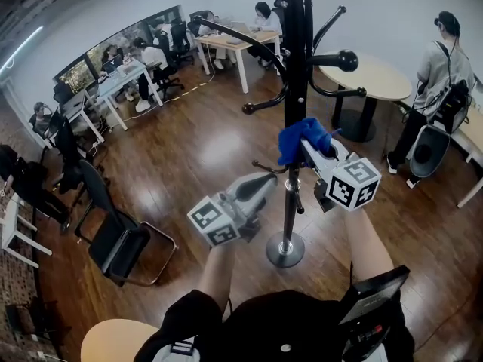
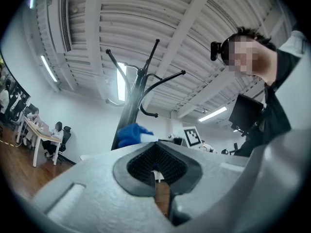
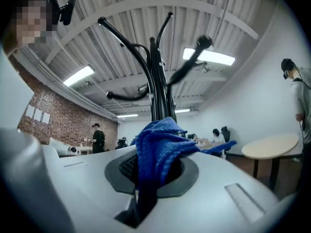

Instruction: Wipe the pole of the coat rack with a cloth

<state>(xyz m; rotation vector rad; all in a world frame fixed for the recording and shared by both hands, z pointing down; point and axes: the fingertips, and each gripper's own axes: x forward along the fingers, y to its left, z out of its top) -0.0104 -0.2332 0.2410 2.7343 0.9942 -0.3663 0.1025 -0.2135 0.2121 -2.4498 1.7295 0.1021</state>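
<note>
The black coat rack pole point(image 1: 293, 89) rises from a round metal base point(image 1: 285, 249) on the wood floor. My right gripper point(image 1: 313, 153) is shut on a blue cloth point(image 1: 303, 140), and the cloth presses against the pole at mid height, just right of it. In the right gripper view the cloth point(image 3: 158, 147) bulges out of the jaws with the pole point(image 3: 159, 86) right behind it. My left gripper point(image 1: 260, 187) hovers lower, left of the pole, shut with nothing in it. The left gripper view looks up at the pole point(image 2: 129, 115) and the cloth point(image 2: 131, 134).
Curved hooks point(image 1: 343, 60) stick out from the pole above the grippers. A black chair point(image 1: 113, 236) stands at the left. A round table point(image 1: 370, 78) and a standing person point(image 1: 441, 59) are at the right. Desks with seated people point(image 1: 128, 74) line the back.
</note>
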